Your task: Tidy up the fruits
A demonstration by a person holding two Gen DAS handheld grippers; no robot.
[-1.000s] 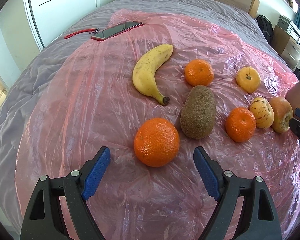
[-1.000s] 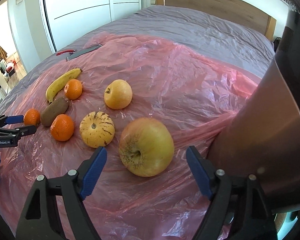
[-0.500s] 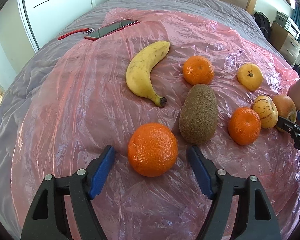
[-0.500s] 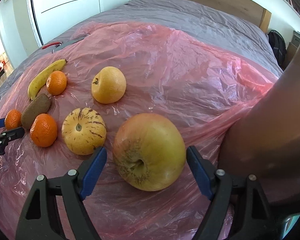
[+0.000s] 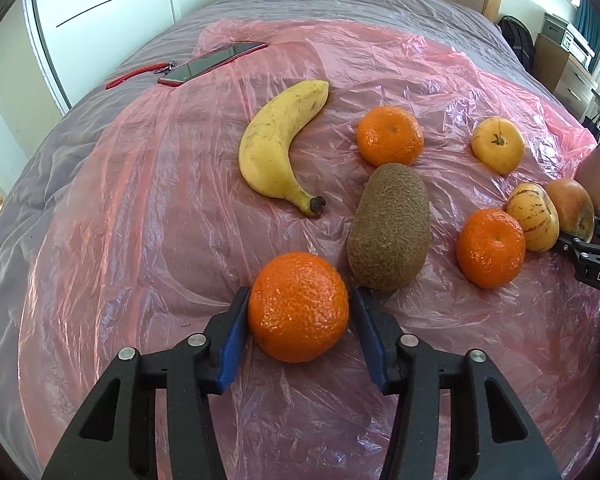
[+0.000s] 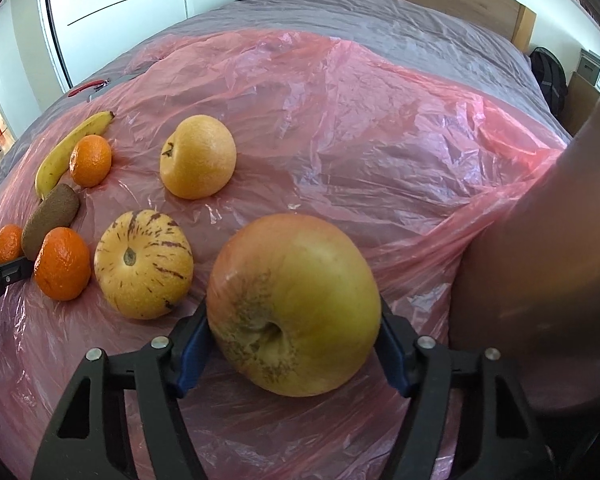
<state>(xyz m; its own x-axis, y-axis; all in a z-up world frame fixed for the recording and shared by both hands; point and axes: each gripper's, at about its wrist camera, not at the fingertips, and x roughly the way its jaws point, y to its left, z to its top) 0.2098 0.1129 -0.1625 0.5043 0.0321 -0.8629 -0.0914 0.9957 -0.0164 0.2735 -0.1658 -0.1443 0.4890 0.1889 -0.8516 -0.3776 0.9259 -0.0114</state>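
Note:
My left gripper (image 5: pixel 298 318) is shut on a mandarin (image 5: pixel 298 306) resting on the pink plastic sheet (image 5: pixel 140 200). Beyond it lie a kiwi (image 5: pixel 388 226), a banana (image 5: pixel 278 144), two more mandarins (image 5: pixel 390 134) (image 5: pixel 490 246), a yellow citrus (image 5: pixel 498 144) and a striped yellow fruit (image 5: pixel 532 216). My right gripper (image 6: pixel 294 332) is shut on a large yellow-red apple (image 6: pixel 294 304) on the sheet. The striped fruit (image 6: pixel 144 264) lies just left of it, the yellow citrus (image 6: pixel 198 156) further back.
The pink sheet covers a grey bed (image 5: pixel 340 0). A red phone (image 5: pixel 212 62) with a red strap (image 5: pixel 140 76) lies at the far left. A large brown rounded object (image 6: pixel 548 260) stands close on the right of the apple. Wardrobe doors (image 5: pixel 120 0) stand behind.
Both grippers moved forward and closed: the left onto the near mandarin, the right onto the apple. The other fruits have not moved.

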